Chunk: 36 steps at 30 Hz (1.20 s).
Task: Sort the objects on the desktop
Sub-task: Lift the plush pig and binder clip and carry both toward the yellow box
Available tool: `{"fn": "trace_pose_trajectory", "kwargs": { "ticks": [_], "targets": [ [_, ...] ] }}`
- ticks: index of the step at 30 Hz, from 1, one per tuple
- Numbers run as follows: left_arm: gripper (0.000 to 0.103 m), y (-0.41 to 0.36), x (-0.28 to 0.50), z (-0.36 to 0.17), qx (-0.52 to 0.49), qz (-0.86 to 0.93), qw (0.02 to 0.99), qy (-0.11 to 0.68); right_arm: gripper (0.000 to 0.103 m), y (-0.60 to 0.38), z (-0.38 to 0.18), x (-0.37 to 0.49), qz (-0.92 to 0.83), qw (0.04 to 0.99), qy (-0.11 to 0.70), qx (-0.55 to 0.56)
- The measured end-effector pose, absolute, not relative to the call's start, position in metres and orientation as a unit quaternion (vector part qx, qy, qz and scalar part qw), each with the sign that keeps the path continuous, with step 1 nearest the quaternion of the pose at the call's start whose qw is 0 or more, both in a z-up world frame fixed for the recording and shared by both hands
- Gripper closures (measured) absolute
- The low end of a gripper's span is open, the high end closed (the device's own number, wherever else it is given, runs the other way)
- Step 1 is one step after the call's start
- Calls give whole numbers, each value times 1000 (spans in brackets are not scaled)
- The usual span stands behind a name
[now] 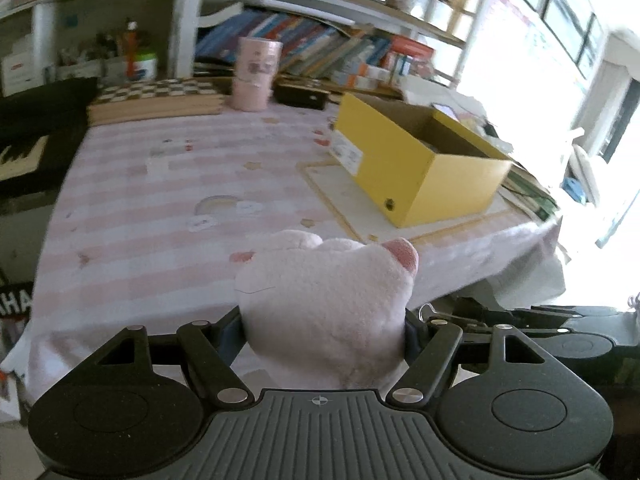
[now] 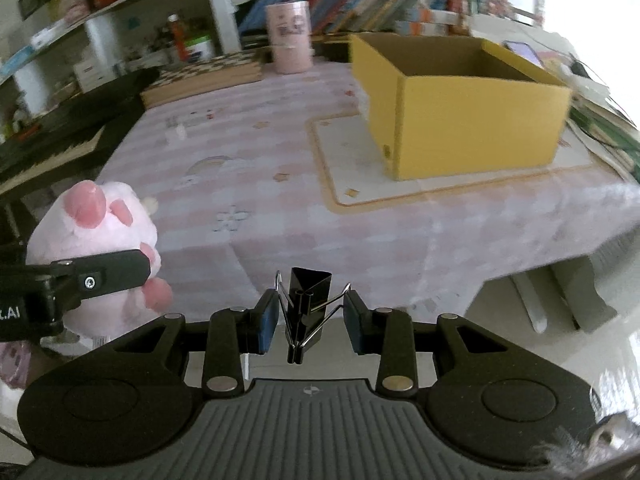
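Note:
A pink plush toy fills the space between the fingers of my left gripper, which is shut on its sides above the near table edge. In the right wrist view the same plush toy shows at the left with a left gripper finger across it. My right gripper is shut on a black binder clip, its wire handles spread against the blue pads. An open yellow cardboard box stands on the table ahead and to the right, also the yellow box in the left wrist view.
A pink striped tablecloth covers the table, with a cream mat under the box. At the back stand a pink cylinder, a checkered board on flat books and shelves of books. A black keyboard lies at the left.

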<state>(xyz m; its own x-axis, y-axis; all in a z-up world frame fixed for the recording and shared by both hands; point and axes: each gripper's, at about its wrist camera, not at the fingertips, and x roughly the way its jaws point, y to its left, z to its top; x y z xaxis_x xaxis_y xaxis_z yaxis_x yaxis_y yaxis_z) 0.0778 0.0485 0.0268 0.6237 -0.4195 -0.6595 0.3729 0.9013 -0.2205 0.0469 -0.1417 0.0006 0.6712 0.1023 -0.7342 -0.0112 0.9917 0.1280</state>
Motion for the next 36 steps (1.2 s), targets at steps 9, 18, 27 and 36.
{"fn": "trace_pose_trajectory", "kwargs": {
  "ticks": [9, 18, 27, 36],
  "targets": [
    [29, 13, 84, 26, -1, -269, 888, 373, 70, -173, -1, 35, -19, 912, 402, 82],
    [29, -20, 93, 27, 15, -293, 880, 372, 70, -199, 0, 39, -38, 911, 401, 89],
    [29, -51, 107, 29, 20, -302, 876, 374, 70, -229, 3, 52, -39, 911, 402, 86],
    [29, -86, 120, 29, 28, -320, 869, 376, 70, -261, 4, 64, -49, 908, 407, 89]
  ]
}}
